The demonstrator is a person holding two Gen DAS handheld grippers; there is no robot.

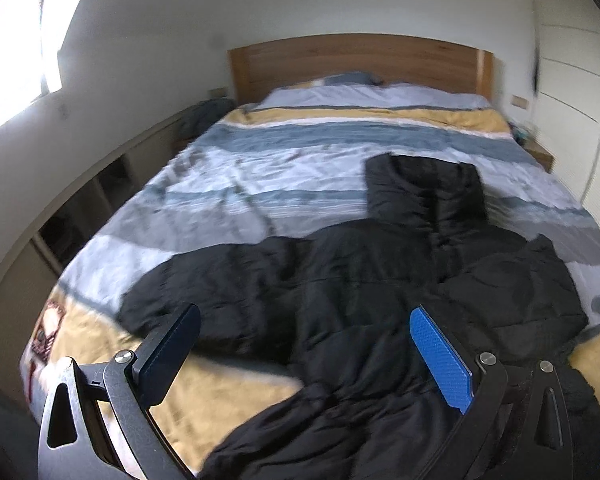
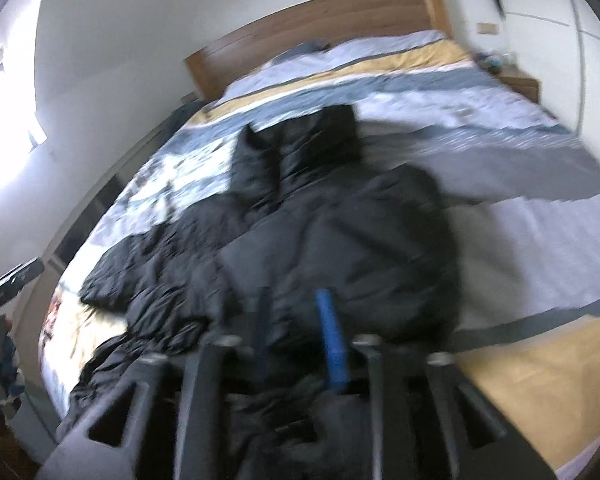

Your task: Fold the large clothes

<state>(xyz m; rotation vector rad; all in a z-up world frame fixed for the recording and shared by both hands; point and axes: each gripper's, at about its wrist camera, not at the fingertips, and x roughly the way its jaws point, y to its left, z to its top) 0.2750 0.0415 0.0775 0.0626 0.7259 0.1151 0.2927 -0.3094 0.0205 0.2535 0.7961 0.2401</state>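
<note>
A black padded jacket (image 1: 360,300) lies spread and rumpled across the foot of a striped bed (image 1: 260,168), its hood toward the headboard. The left tool (image 1: 304,340) hovers over it, released and empty. The right tool (image 2: 296,320) is blurred, part open; whether it pinches fabric is unclear. Folding looks barely begun. No readable writing.

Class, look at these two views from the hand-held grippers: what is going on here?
A person holding a gripper in each hand is working on a black padded jacket spread over a striped duvet on a wooden-headboard bed. The left gripper hangs open above the jacket's lower part, gripping nothing. The right gripper is blurred, its jaws partly apart over the jacket. No neat fold shows yet.
</note>
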